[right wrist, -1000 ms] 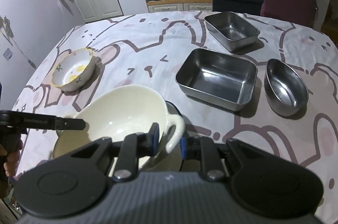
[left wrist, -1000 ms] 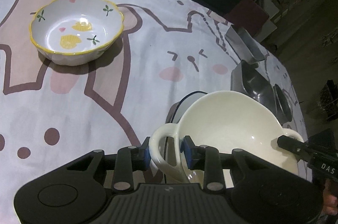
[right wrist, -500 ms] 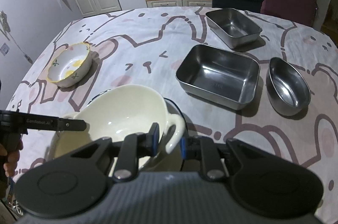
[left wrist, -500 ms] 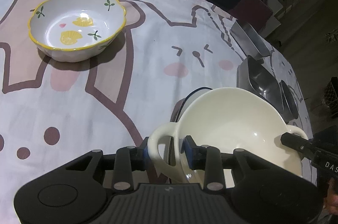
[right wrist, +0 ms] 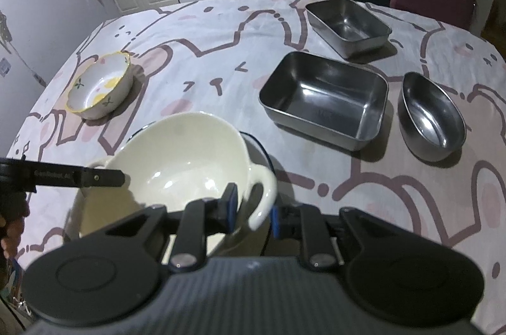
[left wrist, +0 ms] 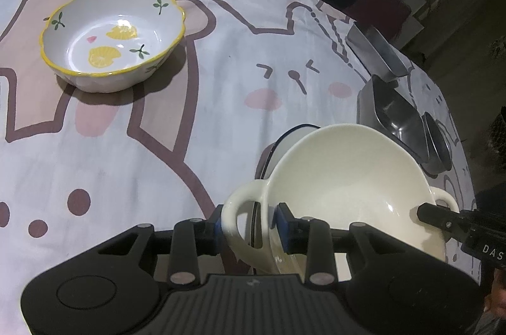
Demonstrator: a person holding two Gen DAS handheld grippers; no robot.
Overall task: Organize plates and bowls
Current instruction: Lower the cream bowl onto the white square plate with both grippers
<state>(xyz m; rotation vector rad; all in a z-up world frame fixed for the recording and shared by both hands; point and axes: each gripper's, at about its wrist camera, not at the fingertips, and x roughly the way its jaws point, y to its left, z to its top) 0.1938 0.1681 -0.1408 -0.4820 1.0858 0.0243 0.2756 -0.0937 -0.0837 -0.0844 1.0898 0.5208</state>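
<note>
Tongs, left (left wrist: 248, 224) and right (right wrist: 251, 208), each grip a handle of the cream two-handled ceramic bowl (left wrist: 344, 177). Next, judging by the task: stack it carefully.

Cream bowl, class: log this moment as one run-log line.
left claw: shut on cream bowl handle | right claw: shut on other handle | bowl: tilted, above dark-rimmed plate | lemon bowl: apart

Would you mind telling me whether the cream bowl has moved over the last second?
Yes. In the right wrist view the cream bowl now sits nearer the yellow-rimmed bowl, having been carried forward and up the table.
</note>
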